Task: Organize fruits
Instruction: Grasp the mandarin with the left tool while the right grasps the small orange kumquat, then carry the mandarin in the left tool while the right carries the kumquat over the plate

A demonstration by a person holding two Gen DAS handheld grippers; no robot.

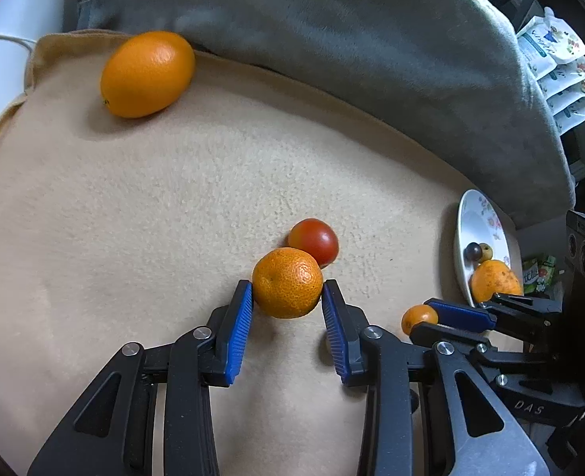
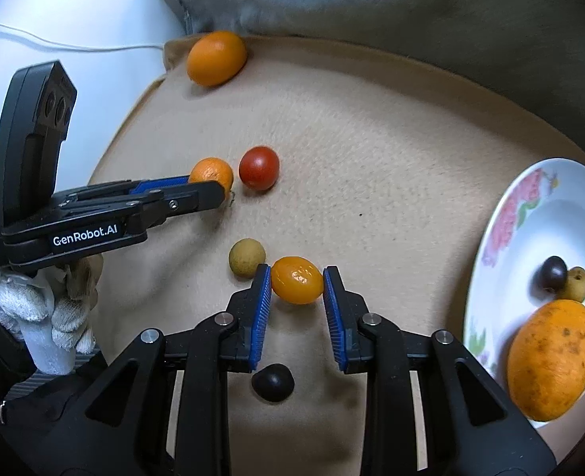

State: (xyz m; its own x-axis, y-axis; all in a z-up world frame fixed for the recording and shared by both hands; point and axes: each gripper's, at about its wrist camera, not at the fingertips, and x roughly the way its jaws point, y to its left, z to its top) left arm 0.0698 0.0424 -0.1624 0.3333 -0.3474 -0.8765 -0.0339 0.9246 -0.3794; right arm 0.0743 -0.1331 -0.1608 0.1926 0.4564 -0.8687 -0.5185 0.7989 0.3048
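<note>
Mandarin point(image 1: 287, 282) clamped between the blue pads of the left gripper point(image 1: 287, 297), low over the beige blanket point(image 1: 133, 218); roundish, no clear long axis, underside hidden from the left wrist camera. Half covered by that gripper's finger in the right wrist view, only the top showing point(image 2: 212, 170). Touching or just overlapping behind it: red tomato point(image 1: 316, 240), contact hard to judge. Small oval orange fruit point(image 2: 296, 285) pinched in the right gripper point(image 2: 297, 289), long axis running across from pad to pad, slightly tilted; seen from the left camera only as a sliver point(image 1: 417, 317) behind a blue pad. Whether either fruit rests on the cloth or hangs clear, cannot tell. Just beside the left pad of the right gripper, a tan round fruit point(image 2: 247, 258); below, between the fingers, a dark fruit point(image 2: 273, 382), shape unclear. Farther off, against the grey cushion point(image 1: 332, 59), a large oval orange point(image 1: 147, 74), long axis slanting up to the right. At the right edge, a flowered plate point(image 2: 538, 206), cut off by the frame, holding a speckled orange fruit point(image 2: 551, 359), a dark berry point(image 2: 553, 273) and a yellowish one point(image 2: 578, 283) touching. White-gloved hand point(image 2: 42, 313) under the left gripper's handle.
</note>
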